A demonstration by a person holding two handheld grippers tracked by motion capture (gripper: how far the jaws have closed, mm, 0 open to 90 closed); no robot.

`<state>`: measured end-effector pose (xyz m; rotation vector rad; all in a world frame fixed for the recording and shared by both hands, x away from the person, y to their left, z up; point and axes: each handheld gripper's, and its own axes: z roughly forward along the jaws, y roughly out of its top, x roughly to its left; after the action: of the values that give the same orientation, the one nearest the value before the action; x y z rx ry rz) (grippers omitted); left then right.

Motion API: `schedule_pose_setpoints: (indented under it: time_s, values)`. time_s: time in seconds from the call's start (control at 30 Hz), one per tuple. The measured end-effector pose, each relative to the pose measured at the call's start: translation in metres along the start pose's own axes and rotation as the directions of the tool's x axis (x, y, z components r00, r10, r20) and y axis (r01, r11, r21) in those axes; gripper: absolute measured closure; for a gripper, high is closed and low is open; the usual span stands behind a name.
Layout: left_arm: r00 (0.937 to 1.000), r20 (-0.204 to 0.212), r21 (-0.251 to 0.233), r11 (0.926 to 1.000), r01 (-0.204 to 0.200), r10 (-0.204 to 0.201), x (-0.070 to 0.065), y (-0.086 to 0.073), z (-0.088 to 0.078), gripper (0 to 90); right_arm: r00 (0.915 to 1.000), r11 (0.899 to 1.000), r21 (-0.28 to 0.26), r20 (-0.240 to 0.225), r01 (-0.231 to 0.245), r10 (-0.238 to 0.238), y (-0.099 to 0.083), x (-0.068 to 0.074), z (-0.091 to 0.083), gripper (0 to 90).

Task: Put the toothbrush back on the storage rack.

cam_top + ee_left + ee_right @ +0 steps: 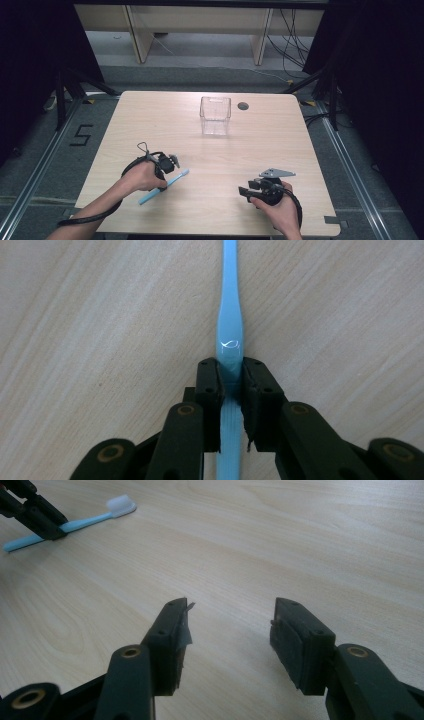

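Left gripper (230,371) grips my toothbrush (229,335) mid-handle, flat on the table (210,165) near its front left. Right gripper (230,635) idles beside me, jaws apart, holding nothing. I judge this the pick-up step; next I need a level lift, probably toward the clear box (215,116) at the far middle.

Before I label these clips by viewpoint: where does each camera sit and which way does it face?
High view: above the person's side, facing forward and down on the pale wooden table; forearms, both hands.
Left gripper view: rides the left gripper, looking along jaws shut on the light blue plastic toothbrush.
Right gripper view: rides the right gripper, jaws open over bare wood.
Shared: the toothbrush appears in the right gripper view too.
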<state>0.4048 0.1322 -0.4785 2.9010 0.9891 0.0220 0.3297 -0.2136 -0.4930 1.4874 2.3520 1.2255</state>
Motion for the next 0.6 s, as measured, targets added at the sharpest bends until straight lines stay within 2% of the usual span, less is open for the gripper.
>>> schedule_pose_setpoints:
  time_s: [0.03, 0.07, 0.2, 0.23, 0.27, 0.33, 0.37, 0.4, 0.47, 0.5, 0.53, 0.57, 0.6]
  values:
    - [1.0, 0.0, 0.0, 1.0, -0.005, 0.005, 0.0, 0.0, 0.0, 78.3, 0.9999, 1.0, -0.004, -0.001, 0.012, -0.012, 0.0, -0.001, 0.0, 49.4]
    - [1.0, 0.002, -0.004, 1.0, 0.002, -0.002, 0.0, -0.001, 0.0, 78.4, 0.9989, 0.999, -0.011, -0.002, 0.047, -0.047, 0.0, -0.004, 0.002, 49.4]
    - [0.9999, 0.012, -0.035, 0.9994, -0.003, 0.003, 0.001, -0.004, -0.005, 78.4, 0.9989, 0.999, -0.012, 0.009, 0.045, -0.045, 0.001, -0.003, 0.002, 49.7]
    - [0.9999, 0.011, -0.048, 0.9989, 0.001, 0.0, 0.002, -0.005, -0.007, 78.4, 0.9989, 0.999, -0.012, 0.009, 0.045, -0.045, 0.001, -0.003, 0.002, 49.7]
    - [0.9999, 0.011, -0.064, 0.998, 0.0, 0.0, 0.002, -0.006, -0.008, 78.4, 0.999, 0.999, -0.02, -0.01, 0.044, -0.044, 0.0, -0.002, 0.004, 49.7]
    - [0.9998, 0.018, -0.1, 0.995, 0.002, 0.0, 0.003, -0.008, -0.01, 78.4, 0.9989, 0.999, -0.011, 0.007, 0.046, -0.046, 0.0, -0.001, 0.004, 49.7]
    - [0.9998, 0.02, -0.118, 0.993, -0.001, 0.003, 0.003, -0.009, -0.012, 78.4, 0.9996, 1.0, -0.009, -0.001, 0.029, -0.029, 0.0, 0.0, 0.004, 49.7]
    - [0.9997, 0.022, -0.141, 0.99, -0.001, 0.004, 0.003, -0.011, -0.014, 78.4, 0.9986, 0.999, -0.01, 0.01, 0.052, -0.052, 0.001, -0.001, 0.003, 49.9]
    - [0.9995, 0.029, -0.198, 0.9803, -0.002, 0.008, 0.003, -0.014, -0.018, 78.4, 0.9996, 1.0, -0.015, -0.006, 0.026, -0.027, 0.0, 0.002, 0.005, 50.1]
    - [0.9993, 0.035, -0.224, 0.9747, -0.002, 0.011, 0.003, -0.015, -0.02, 78.4, 0.999, 0.999, -0.022, 0.0, 0.045, -0.045, 0.0, 0.0, 0.006, 50.2]
    - [0.999, 0.044, -0.279, 0.9603, 0.002, 0.011, 0.003, -0.019, -0.025, 78.4, 1.0, 1.0, -0.016, 0.0, 0.004, -0.004, 0.0, 0.004, 0.005, 50.4]
    - [0.999, 0.044, -0.279, 0.9603, 0.002, 0.011, 0.003, -0.019, -0.025, 78.4, 1.0, 1.0, -0.016, 0.0, 0.004, -0.004, 0.0, 0.004, 0.005, 50.4]
    - [0.9989, 0.043, -0.311, 0.9504, -0.003, 0.017, 0.004, -0.02, -0.027, 78.4, 0.999, 0.999, -0.032, -0.011, 0.043, -0.043, 0.0, 0.002, 0.007, 50.5]
